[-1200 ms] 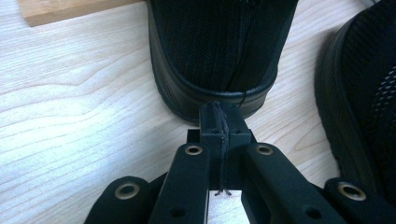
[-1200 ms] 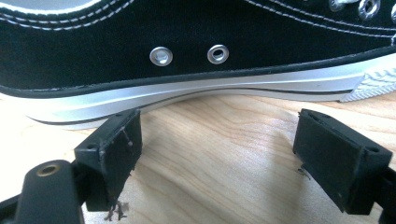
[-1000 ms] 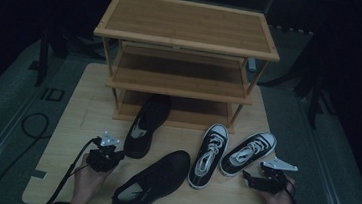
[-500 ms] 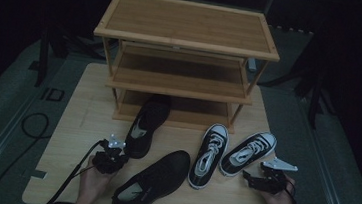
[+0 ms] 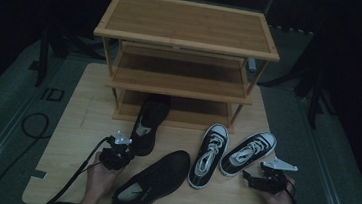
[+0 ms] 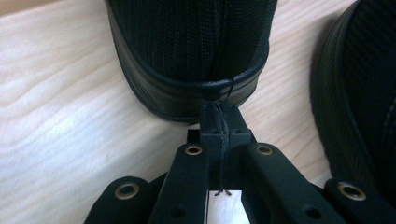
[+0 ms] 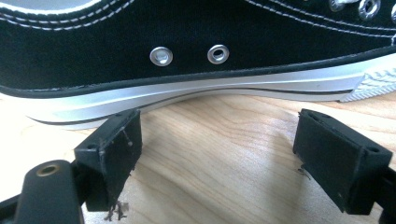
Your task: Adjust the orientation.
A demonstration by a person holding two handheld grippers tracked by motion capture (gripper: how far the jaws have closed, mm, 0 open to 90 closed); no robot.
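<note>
All four shoes lie on the table [image 5: 74, 122]; the bamboo shoe rack [image 5: 185, 32] holds none, its shelves bare. The left gripper [image 6: 218, 122], jaws pressed together, touches the far black slip-on's [image 5: 149, 124] heel. The right gripper [image 7: 217, 149], jaws spread, faces the right sneaker [image 7: 196, 51].

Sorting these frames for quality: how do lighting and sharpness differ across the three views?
High view: dim and underexposed, floor nearly black, the slip-on shoe almost without detail. Left gripper view: bright, the shoe's mesh heel fairly sharp, the left gripper shut at it. Right gripper view: bright, sneaker eyelets glinting, soft shadow under its sole, right gripper open.
</note>
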